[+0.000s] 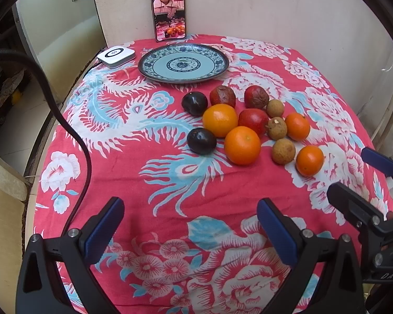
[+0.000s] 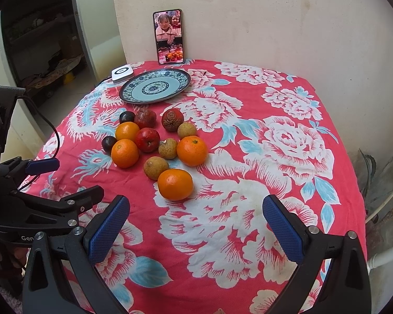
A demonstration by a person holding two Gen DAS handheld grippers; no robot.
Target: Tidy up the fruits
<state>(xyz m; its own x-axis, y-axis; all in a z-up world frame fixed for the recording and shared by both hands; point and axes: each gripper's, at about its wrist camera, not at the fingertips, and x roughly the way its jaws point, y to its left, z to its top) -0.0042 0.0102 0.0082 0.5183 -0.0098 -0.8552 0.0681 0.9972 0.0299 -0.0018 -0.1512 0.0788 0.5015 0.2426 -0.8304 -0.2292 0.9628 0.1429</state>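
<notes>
Red floral cloth point(image 1: 118, 172) covers the table; at its far edge the blue-patterned plate point(image 1: 154, 72) sits bare. All the fruits point(image 1: 242, 145) lie clustered on the cloth just near of it. Left gripper point(image 1: 191, 225) and right gripper point(image 2: 196, 221) hover spread and unloaded, so sorting looks not yet begun.

Phone point(image 1: 168, 10), white puck point(image 1: 115, 56), floral cloth point(image 1: 170, 209)

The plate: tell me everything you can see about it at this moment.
The plate is round and shallow, seemingly glazed ceramic, with a pale blue centre, a central medallion and a dark blue-and-white patterned rim. It lies flat and upright on the red floral tablecloth at the far side, holding nothing. A white box sits beside its left edge, a phone stands behind it, and the fruits lie nearer, apart from it.
</notes>
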